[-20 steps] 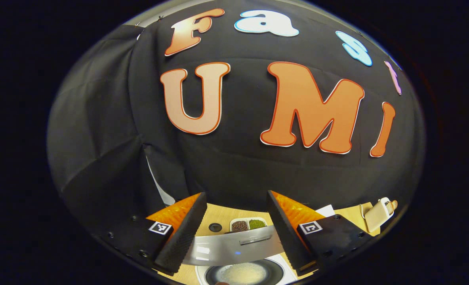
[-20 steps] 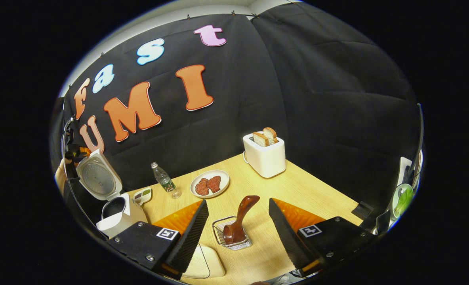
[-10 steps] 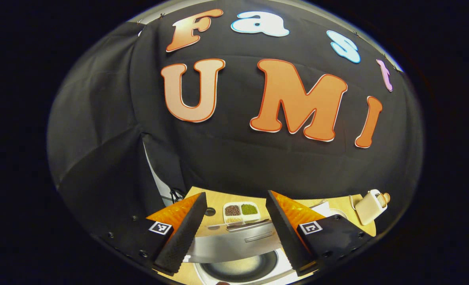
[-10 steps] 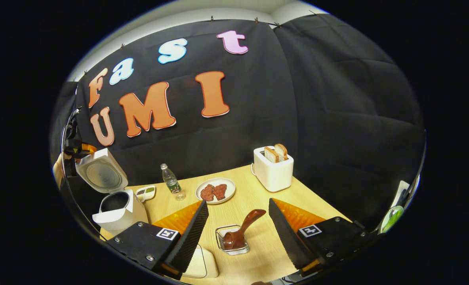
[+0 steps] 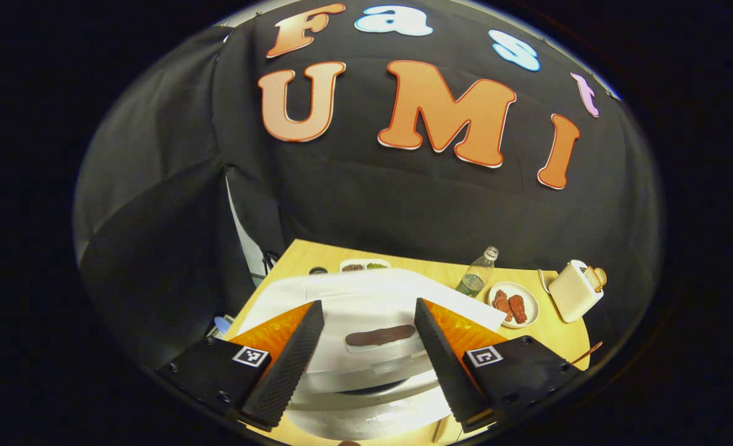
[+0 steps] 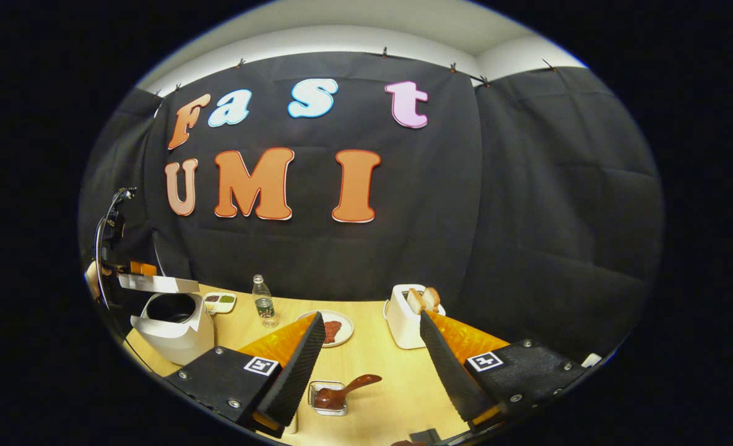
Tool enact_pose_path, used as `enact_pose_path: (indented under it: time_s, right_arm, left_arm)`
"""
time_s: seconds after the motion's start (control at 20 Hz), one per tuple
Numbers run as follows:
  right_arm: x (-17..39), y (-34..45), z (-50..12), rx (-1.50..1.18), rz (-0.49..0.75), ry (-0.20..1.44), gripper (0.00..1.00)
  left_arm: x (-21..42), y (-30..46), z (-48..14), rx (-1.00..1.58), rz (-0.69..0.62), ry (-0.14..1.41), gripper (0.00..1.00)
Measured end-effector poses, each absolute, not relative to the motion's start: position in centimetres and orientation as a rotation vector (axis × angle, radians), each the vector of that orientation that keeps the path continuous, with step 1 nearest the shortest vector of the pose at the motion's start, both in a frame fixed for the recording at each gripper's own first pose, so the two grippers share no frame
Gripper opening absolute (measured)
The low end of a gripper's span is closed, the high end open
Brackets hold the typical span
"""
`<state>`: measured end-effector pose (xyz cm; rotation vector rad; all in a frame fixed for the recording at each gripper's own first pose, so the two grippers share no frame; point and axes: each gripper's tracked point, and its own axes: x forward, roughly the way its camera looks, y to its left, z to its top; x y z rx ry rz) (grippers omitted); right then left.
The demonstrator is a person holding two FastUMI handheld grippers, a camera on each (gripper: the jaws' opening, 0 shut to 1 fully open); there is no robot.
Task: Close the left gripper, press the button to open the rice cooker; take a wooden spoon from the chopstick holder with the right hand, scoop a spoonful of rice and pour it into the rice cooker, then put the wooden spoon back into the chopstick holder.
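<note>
Hovering wide apart, the right gripper [image 6: 371, 365] frames the wooden spoon [image 6: 344, 391] lying in the chopstick holder [image 6: 328, 397]. Beyond, the rice cooker [image 6: 171, 321] has its lid seemingly half lowered. The left gripper [image 5: 366, 359] gapes wide just above that lid [image 5: 366, 310].

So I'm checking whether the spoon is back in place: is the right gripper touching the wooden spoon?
Apart. The right gripper view shows the right gripper open, with the wooden spoon resting in the chopstick holder on the table between its fingers, untouched.
</note>
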<state>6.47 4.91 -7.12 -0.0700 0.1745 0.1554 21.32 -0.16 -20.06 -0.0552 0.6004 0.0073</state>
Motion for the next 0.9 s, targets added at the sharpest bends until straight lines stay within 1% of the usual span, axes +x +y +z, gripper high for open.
enact_pose_path:
  time_s: [0.15,0.35,0.4,0.45,0.6,0.75,0.9]
  right_arm:
    - [5.2,4.5,-5.1,-0.07,0.16,0.144,0.95]
    - [3.9,4.2,-5.6,-0.064,0.172,0.143,0.95]
    - [3.8,4.1,-6.0,-0.062,0.172,0.149,1.0]
    - [3.7,4.0,-6.6,-0.055,0.171,0.164,0.95]
    - [3.6,3.6,-8.3,-0.023,0.167,0.214,0.95]
    - [3.5,3.3,-9.5,-0.004,0.163,0.246,0.95]
    - [3.5,3.2,-10.0,-0.007,0.166,0.255,0.95]
  left_arm:
    - [19.9,-0.2,-23.3,-0.015,0.039,0.611,1.0]
    - [18.8,-0.3,-26.7,0.013,0.092,0.64,1.0]
    - [18.5,-0.5,-27.3,0.019,0.1,0.646,1.0]
    - [18.3,-0.5,-27.8,0.021,0.108,0.653,1.0]
    - [18.3,-0.2,-28.0,0.022,0.129,0.612,1.0]
    - [18.3,-0.4,-28.8,0.013,0.149,0.603,1.0]
    - [17.9,-0.7,-29.4,0.049,0.116,0.606,1.0]
